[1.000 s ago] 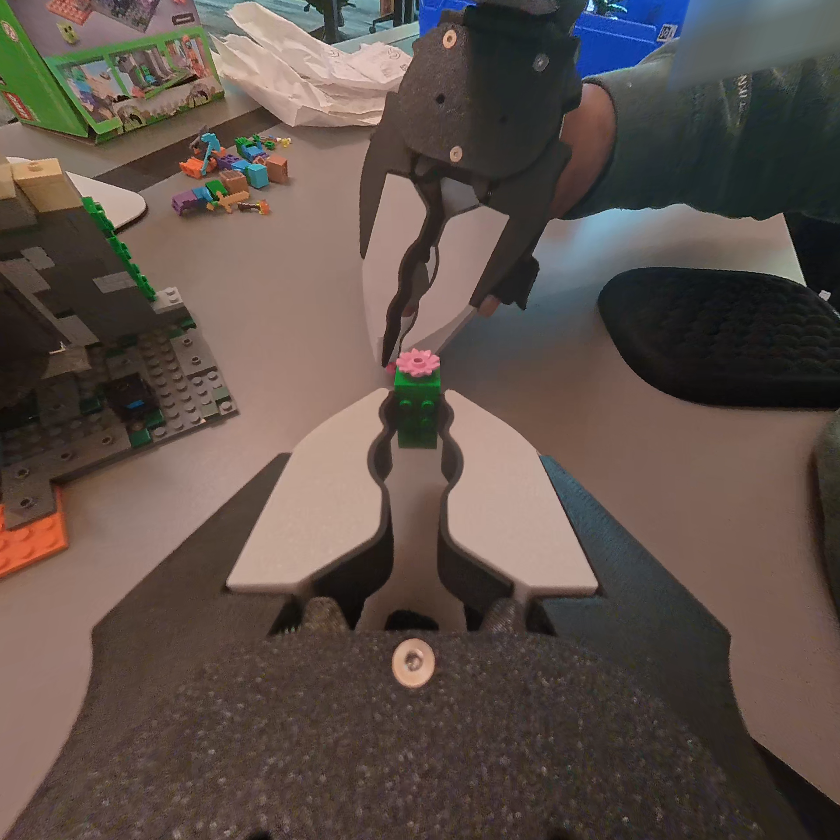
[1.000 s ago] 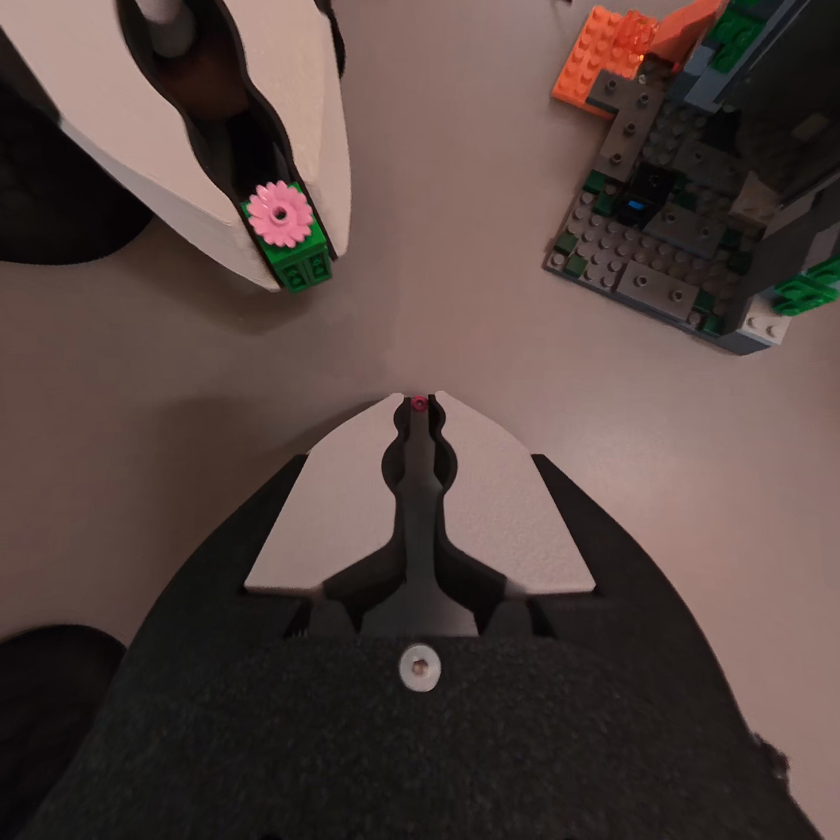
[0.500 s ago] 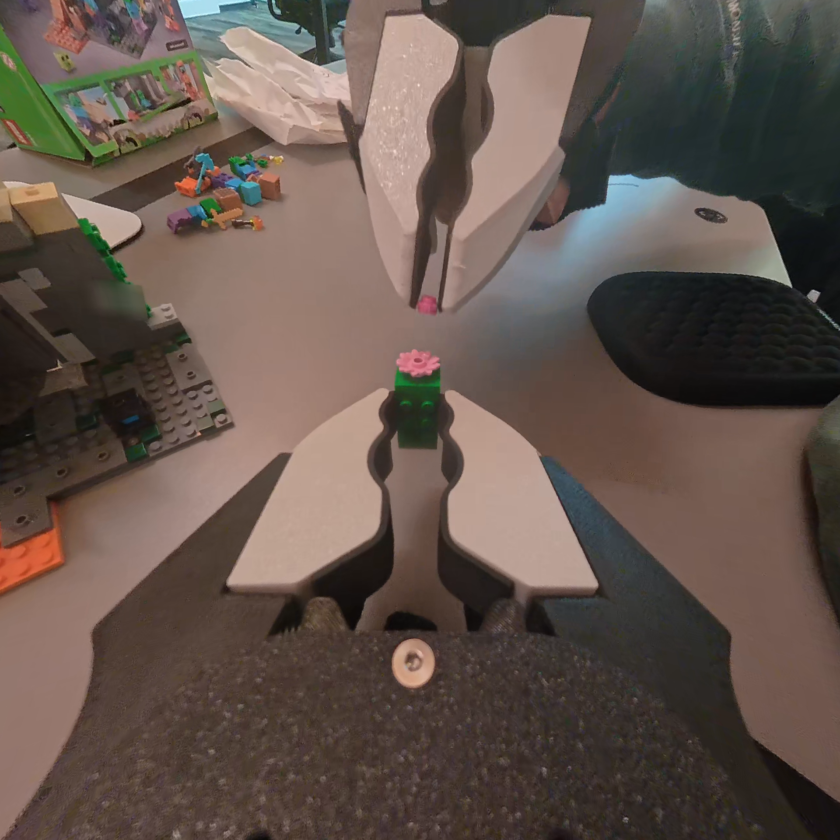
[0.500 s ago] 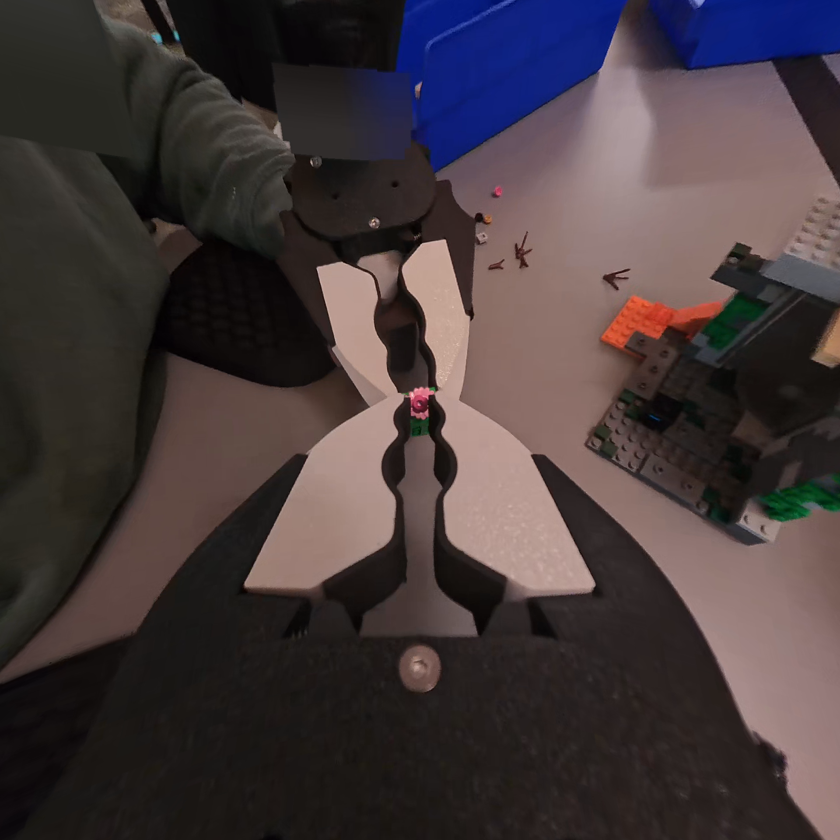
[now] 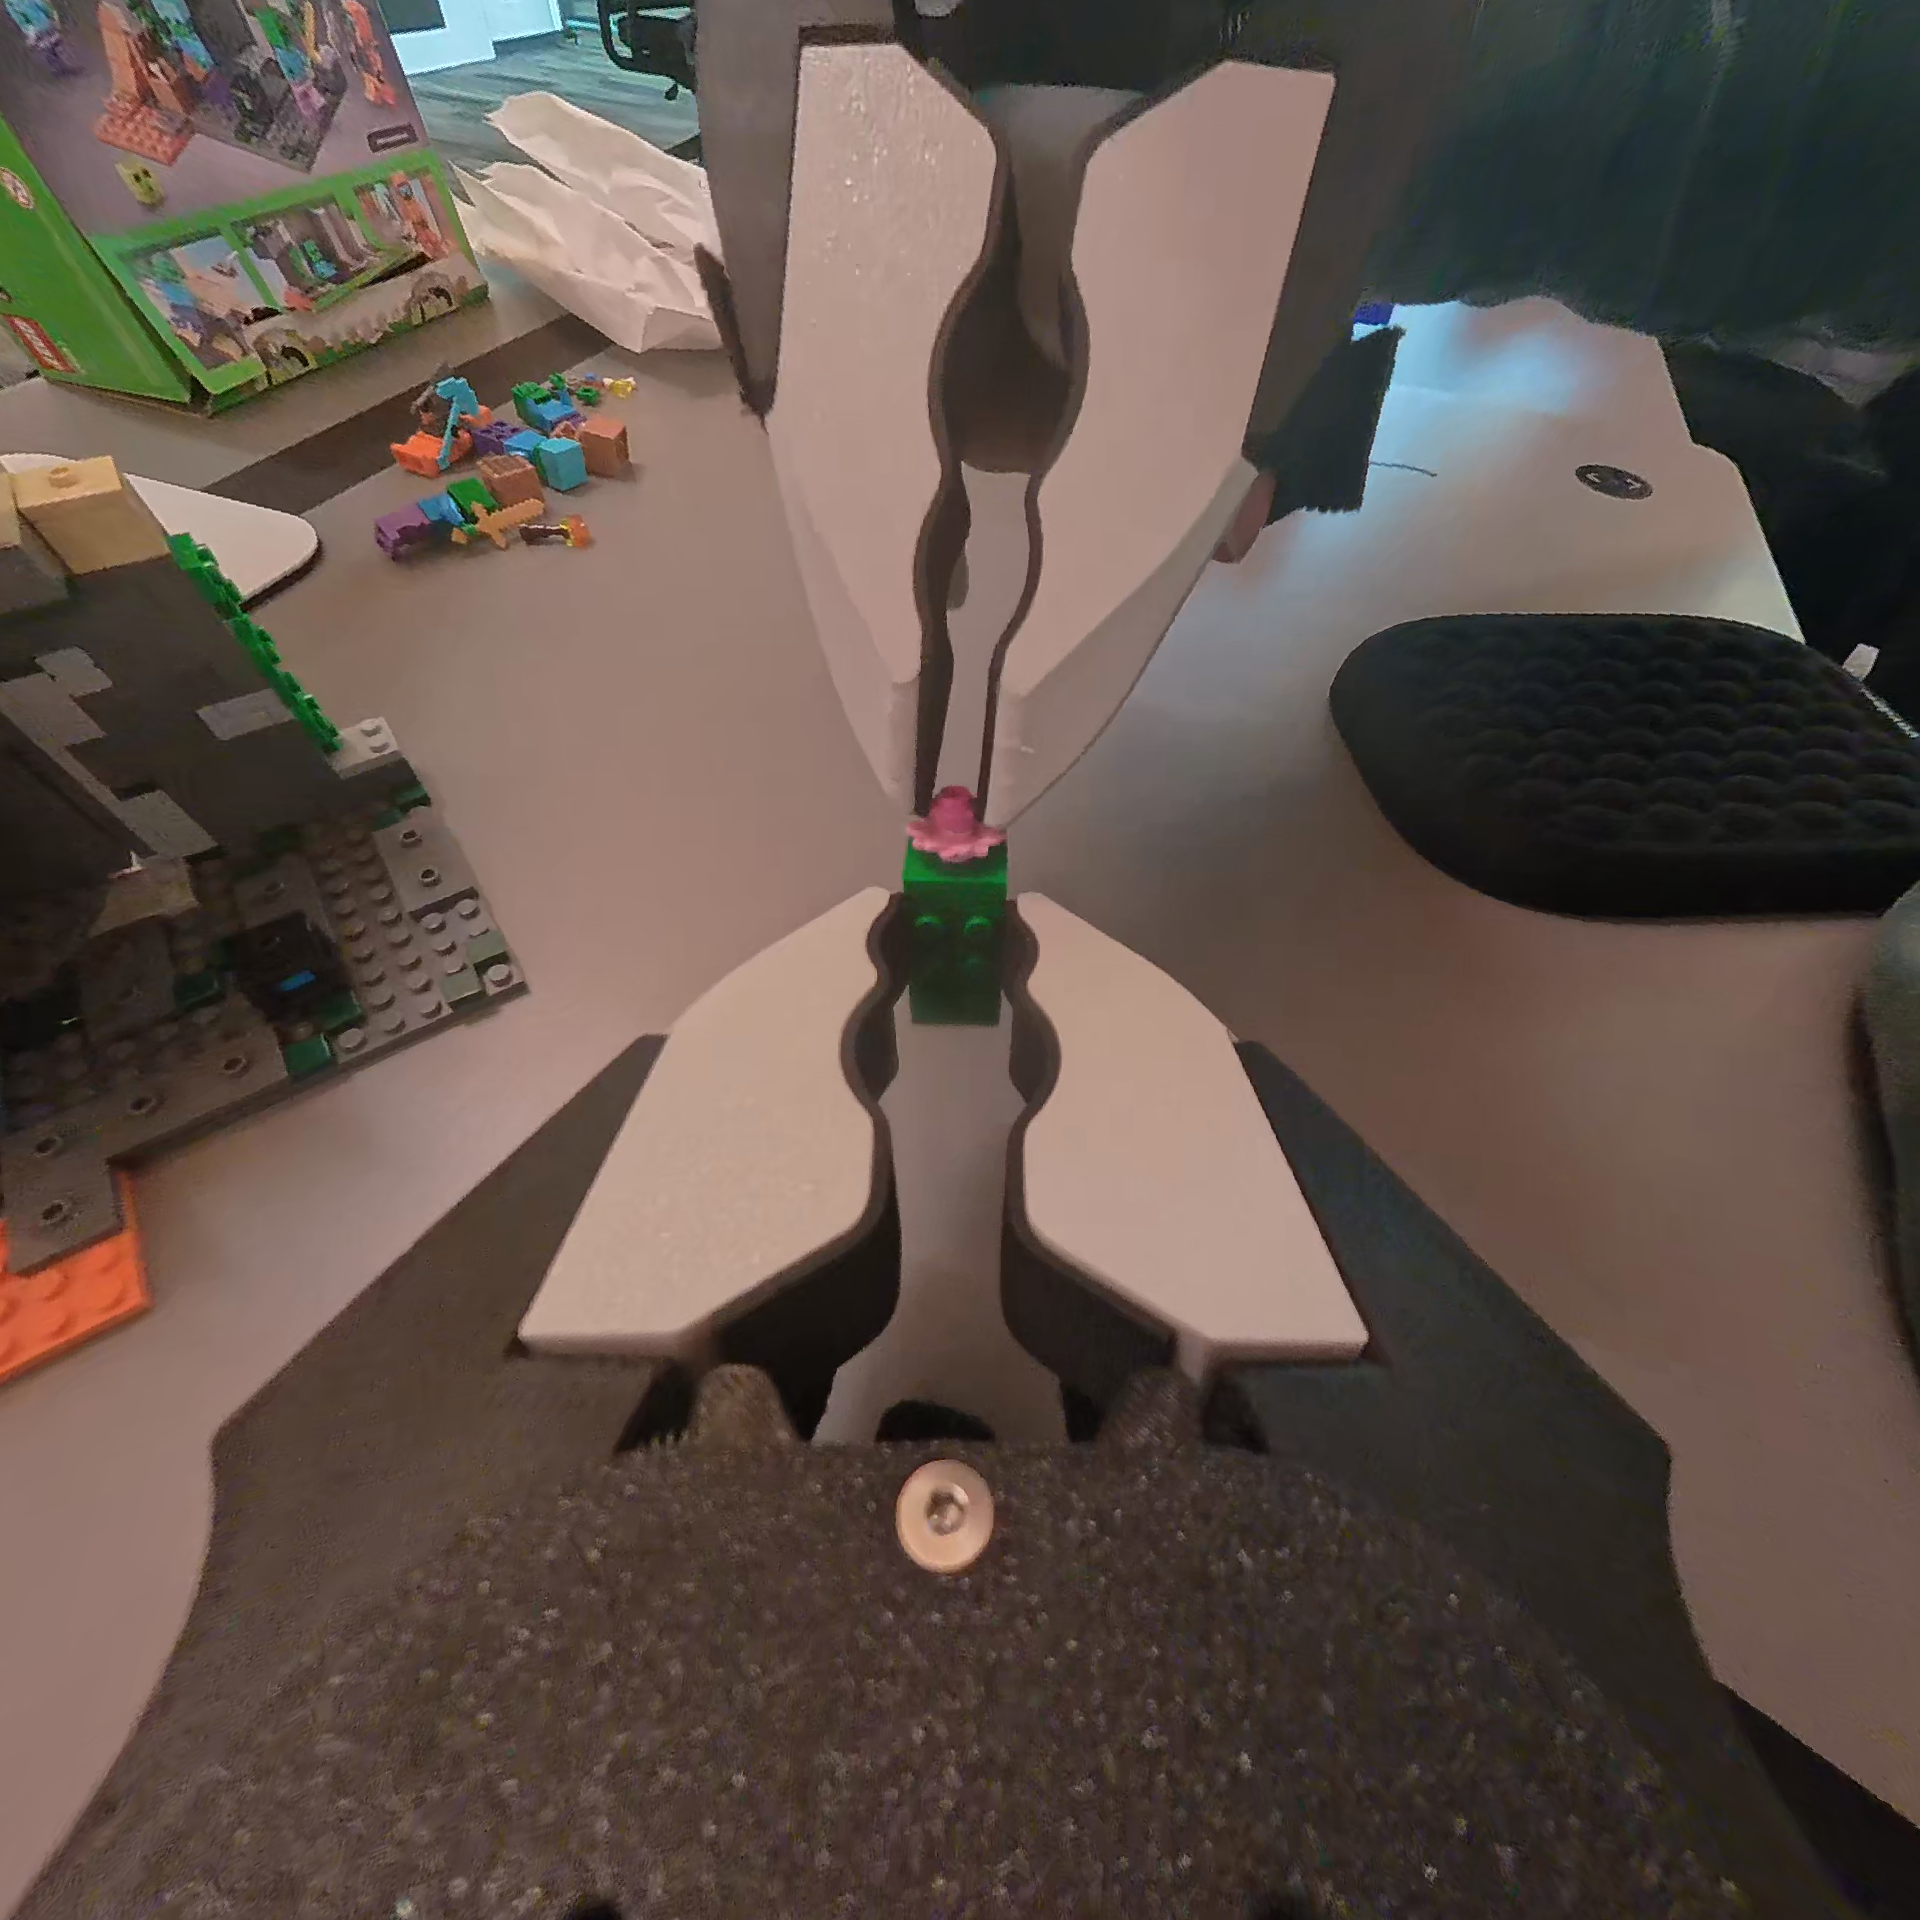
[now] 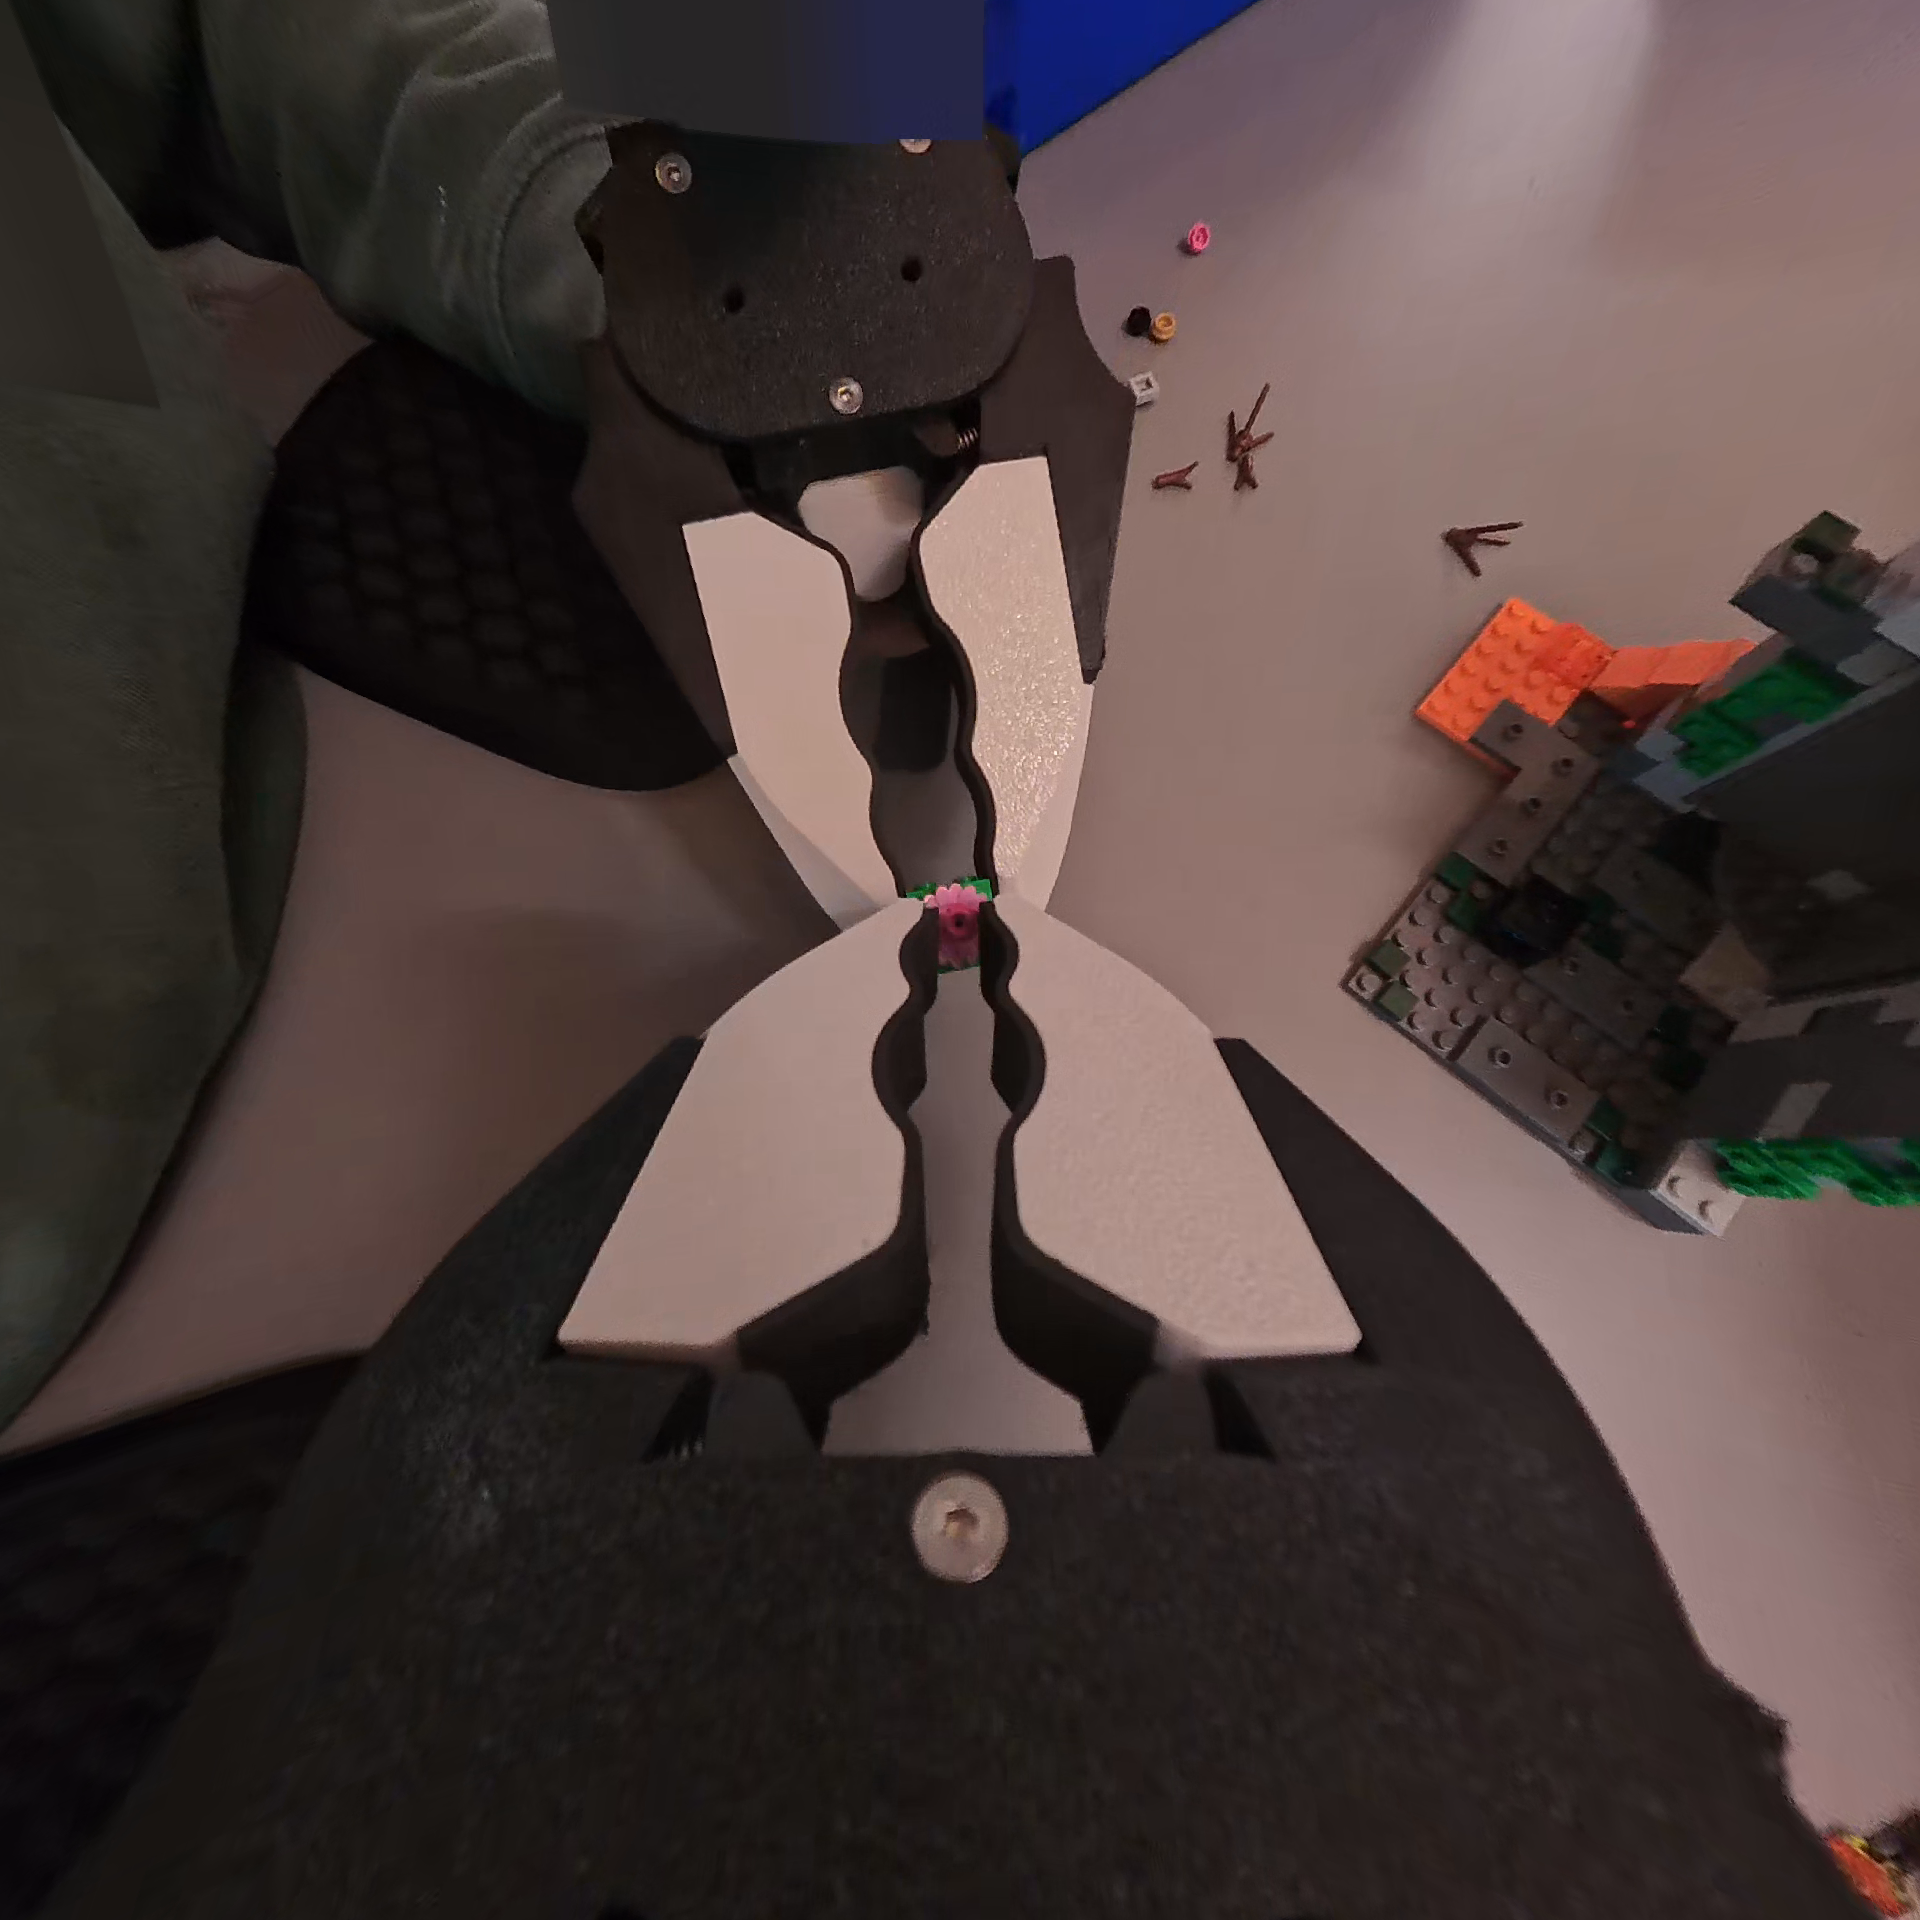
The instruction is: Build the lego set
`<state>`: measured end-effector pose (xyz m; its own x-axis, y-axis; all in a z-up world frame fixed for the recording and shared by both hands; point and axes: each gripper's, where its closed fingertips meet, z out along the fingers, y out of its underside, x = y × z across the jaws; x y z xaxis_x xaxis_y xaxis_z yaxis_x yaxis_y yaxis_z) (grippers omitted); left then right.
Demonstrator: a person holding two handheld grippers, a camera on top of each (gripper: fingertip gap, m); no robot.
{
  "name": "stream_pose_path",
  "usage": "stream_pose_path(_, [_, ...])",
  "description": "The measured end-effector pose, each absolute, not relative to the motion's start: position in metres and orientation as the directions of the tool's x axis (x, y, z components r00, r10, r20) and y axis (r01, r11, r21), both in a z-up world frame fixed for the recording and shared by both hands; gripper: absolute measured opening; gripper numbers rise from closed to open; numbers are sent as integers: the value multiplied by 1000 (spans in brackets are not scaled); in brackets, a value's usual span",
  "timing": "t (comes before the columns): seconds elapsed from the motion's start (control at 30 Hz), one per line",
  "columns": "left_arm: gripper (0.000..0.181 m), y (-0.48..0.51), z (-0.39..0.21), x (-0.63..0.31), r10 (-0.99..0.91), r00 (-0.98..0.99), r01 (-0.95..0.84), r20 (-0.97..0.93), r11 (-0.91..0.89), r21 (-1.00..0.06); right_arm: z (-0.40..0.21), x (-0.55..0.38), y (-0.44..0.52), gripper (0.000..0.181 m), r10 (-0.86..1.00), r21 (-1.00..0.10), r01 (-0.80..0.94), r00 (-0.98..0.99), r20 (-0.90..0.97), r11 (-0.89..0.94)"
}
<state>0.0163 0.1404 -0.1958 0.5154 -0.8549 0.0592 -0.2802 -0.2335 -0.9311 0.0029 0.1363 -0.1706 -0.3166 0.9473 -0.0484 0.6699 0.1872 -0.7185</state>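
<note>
My right claw has come down from just above the flower half a second ago, so its white tips now meet the top of the pale pink flower-shaped lego piece, with the small dark pink round stud sitting between them right at the flower's centre. A second ago that claw was tilted off to one side; now it points straight down at my left claw, tip to tip. My left claw has not shifted: its fingers are pinching the stack of small green lego bricks that carries the flower, held above the grey table. The right claw's fingers are nearly pressed together around the stud, though I cannot tell whether they actually grip it. In the right wrist view the flower shows in the narrow gap at the tips. The grey, green and orange partly built lego structure stands well apart to the left.
</note>
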Motion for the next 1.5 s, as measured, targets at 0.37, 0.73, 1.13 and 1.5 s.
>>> stream_pose_path(0.37, [17, 140, -194, 17, -857, 513, -279, 52, -223, -934, -170, 2, 135, 8, 945, -706, 680, -323, -50, 195])
stream_pose_path(0.73, [17, 140, -193, 17, -858, 511, -277, 47, -217, -936, -169, 3, 133, 9, 945, -709, 677, -324, -45, 198])
stream_pose_path(1.13, [17, 139, -193, 17, -859, 510, -277, 47, -215, -936, -166, 6, 136, 10, 950, -718, 662, -312, -4, 214])
stream_pose_path(1.5, [17, 138, -193, 19, -863, 503, -283, 43, -212, -935, -167, 4, 135, 5, 934, -694, 643, -336, 125, 324])
